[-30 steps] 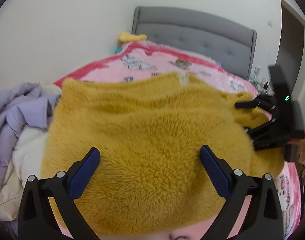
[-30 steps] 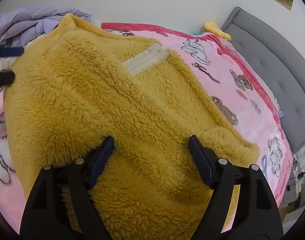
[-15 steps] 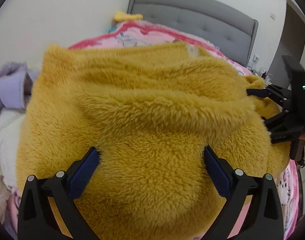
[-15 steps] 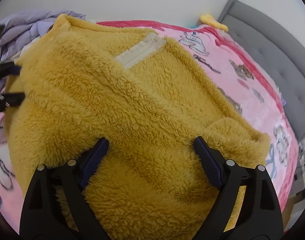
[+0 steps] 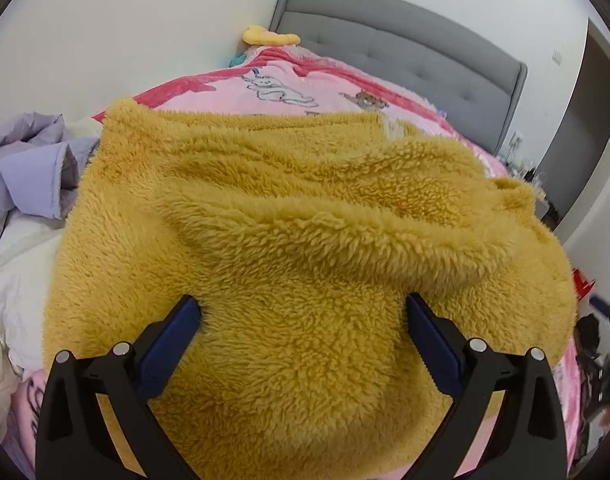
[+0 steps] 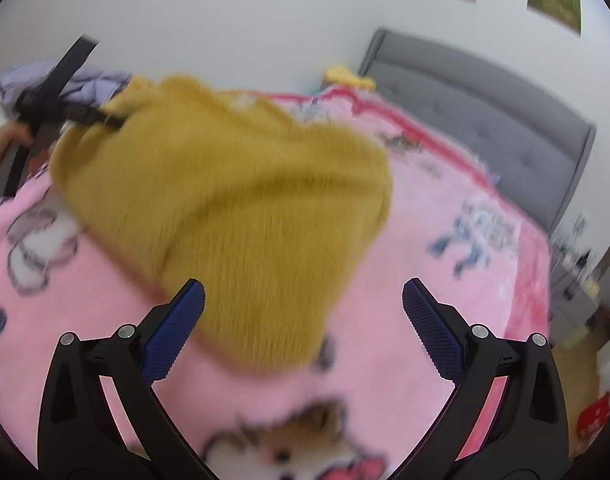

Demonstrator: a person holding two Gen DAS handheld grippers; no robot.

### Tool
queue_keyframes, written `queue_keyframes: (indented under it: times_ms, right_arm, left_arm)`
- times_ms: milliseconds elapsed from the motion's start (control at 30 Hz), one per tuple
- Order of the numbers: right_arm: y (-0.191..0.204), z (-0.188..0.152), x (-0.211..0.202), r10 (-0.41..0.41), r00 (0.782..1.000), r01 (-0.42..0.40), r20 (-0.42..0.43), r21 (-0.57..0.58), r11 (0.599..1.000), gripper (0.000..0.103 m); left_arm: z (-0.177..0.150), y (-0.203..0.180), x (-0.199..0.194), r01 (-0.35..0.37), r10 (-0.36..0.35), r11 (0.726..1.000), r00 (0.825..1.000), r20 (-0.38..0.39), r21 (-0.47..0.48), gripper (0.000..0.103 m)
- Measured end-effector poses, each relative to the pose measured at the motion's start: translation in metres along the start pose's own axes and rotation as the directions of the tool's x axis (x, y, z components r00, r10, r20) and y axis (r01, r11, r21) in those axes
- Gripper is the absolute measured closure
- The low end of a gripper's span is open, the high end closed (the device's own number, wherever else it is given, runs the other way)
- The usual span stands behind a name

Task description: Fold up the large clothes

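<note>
A yellow fleece garment (image 5: 305,240) lies folded over itself on the pink cartoon blanket (image 6: 445,280). My left gripper (image 5: 303,312) is low over its near part. The jaws stand wide and open, and the fleece bulges up between the blue pads (image 5: 177,336). In the right wrist view the left gripper (image 6: 117,120) reaches the fleece's (image 6: 233,200) far left edge, with a hand (image 6: 9,140) behind it. My right gripper (image 6: 303,300) is back from the garment, its jaws opening and gripping nothing. That view is blurred by motion.
A purple jacket (image 5: 21,168) and white bedding (image 5: 17,264) are heaped left of the fleece. A grey padded headboard (image 5: 405,48) and a yellow plush (image 5: 269,36) stand at the far end. Bare pink blanket spreads to the right, and a dark doorway (image 5: 573,128) stands beyond.
My right gripper has let go of the fleece, widened and swung away to the right. The folded-over layer now rests on the garment. My left gripper has sunk slightly.
</note>
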State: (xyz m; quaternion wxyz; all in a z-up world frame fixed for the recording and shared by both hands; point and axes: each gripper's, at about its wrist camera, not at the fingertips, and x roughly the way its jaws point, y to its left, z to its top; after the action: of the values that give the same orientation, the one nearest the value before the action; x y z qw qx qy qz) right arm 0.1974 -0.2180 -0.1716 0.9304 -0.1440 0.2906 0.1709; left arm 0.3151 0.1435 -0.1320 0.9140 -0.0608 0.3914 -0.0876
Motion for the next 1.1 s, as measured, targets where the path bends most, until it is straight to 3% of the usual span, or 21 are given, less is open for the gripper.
queue_keyframes:
  times_ms: [133,200,267,300,367,567,700,800,867,933,967,1033,1067,1100]
  right_arm:
    - [0.0,-0.017,0.014,0.081,0.997,-0.08,-0.01,0.071,0.994,0.008]
    - [0.007,-0.02,0.03,0.104,0.993,-0.1,-0.051,0.072,0.992,0.014]
    - [0.011,-0.019,0.047,0.146,0.985,-0.142,-0.087,0.056,0.988,0.062]
    - [0.016,-0.018,0.052,0.159,0.982,-0.157,-0.098,0.033,0.987,0.063]
    - [0.027,-0.013,0.045,0.14,0.987,-0.142,-0.074,-0.024,0.99,0.075]
    - [0.03,0.025,-0.013,0.049,0.999,-0.048,0.003,-0.209,0.977,0.083]
    - [-0.005,0.026,0.008,-0.024,0.995,-0.001,-0.096,-0.252,0.968,0.084]
    - [-0.029,0.012,0.04,-0.069,0.985,0.034,-0.155,-0.217,0.976,0.088]
    - [-0.042,-0.003,0.069,-0.036,0.972,0.001,-0.231,-0.15,0.989,0.088]
    - [-0.042,-0.014,0.08,-0.031,0.968,-0.006,-0.249,-0.145,0.989,0.092]
    - [-0.039,-0.019,0.088,-0.08,0.955,0.033,-0.286,-0.165,0.986,0.103]
    - [-0.047,-0.03,0.099,-0.075,0.928,0.036,-0.365,-0.111,0.993,0.102]
    - [-0.051,-0.033,0.099,-0.066,0.925,0.039,-0.375,-0.078,0.996,0.102]
    - [-0.053,-0.033,0.086,-0.03,0.948,0.017,-0.316,-0.044,0.999,0.102]
  left_arm:
    - [0.002,-0.007,0.002,-0.023,0.023,1.0,1.0,0.001,0.002,0.004]
    - [0.002,-0.005,0.002,-0.029,0.029,1.0,1.0,0.004,-0.002,0.004]
    - [-0.001,-0.007,0.001,-0.043,0.043,0.999,0.999,0.008,-0.005,0.004]
    - [-0.002,-0.01,0.002,-0.06,0.06,0.998,0.998,0.009,-0.002,0.004]
    - [-0.004,-0.014,0.002,-0.095,0.095,0.995,0.995,0.009,0.011,0.004]
    - [0.002,-0.02,0.003,-0.185,0.185,0.983,0.982,0.028,0.007,0.004]
    - [0.003,-0.02,0.005,-0.168,0.167,0.985,0.986,0.027,0.025,0.004]
    - [0.005,-0.024,0.008,-0.19,0.189,0.98,0.981,0.035,0.053,0.004]
    - [0.007,-0.024,0.012,-0.184,0.182,0.982,0.982,0.038,0.046,0.004]
    - [0.004,-0.02,0.013,-0.17,0.169,0.985,0.985,0.031,0.035,0.004]
    - [0.002,-0.021,0.013,-0.177,0.175,0.983,0.984,0.036,0.042,0.004]
    - [0.0,-0.016,0.013,-0.185,0.183,0.982,0.982,0.037,0.045,0.004]
    - [-0.001,-0.013,0.012,-0.158,0.157,0.987,0.987,0.033,0.036,0.004]
    - [-0.001,-0.012,0.008,-0.137,0.136,0.99,0.99,0.038,0.039,0.004]
